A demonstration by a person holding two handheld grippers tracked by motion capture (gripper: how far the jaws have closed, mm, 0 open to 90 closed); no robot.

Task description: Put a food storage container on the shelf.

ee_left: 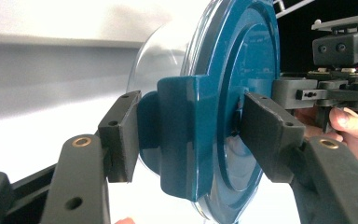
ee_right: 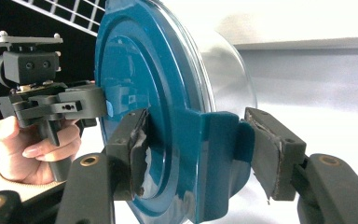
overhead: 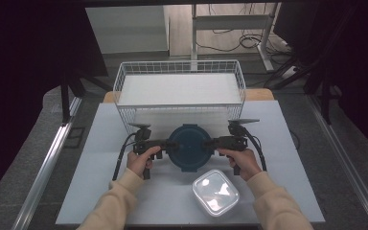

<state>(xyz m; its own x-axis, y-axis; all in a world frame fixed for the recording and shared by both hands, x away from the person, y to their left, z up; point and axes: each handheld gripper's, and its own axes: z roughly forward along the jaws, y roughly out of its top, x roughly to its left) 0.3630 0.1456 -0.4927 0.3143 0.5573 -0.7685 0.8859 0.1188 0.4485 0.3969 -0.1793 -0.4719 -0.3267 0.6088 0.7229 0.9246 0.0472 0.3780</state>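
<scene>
**Blue-lidded bowl gripped from both sides**

Blue plastic covers a round glass bowl (overhead: 189, 147) at the middle of the white table (overhead: 100, 182), just in front of a white wire basket (overhead: 179, 88). The left gripper (overhead: 165, 143) is clamped on the lid's left clip, one pad above and one below. The right gripper (overhead: 212, 142) pinches the opposite clip the same way. A clear square container (overhead: 215, 191) sits nearer the person, apart from the bowl.
</scene>
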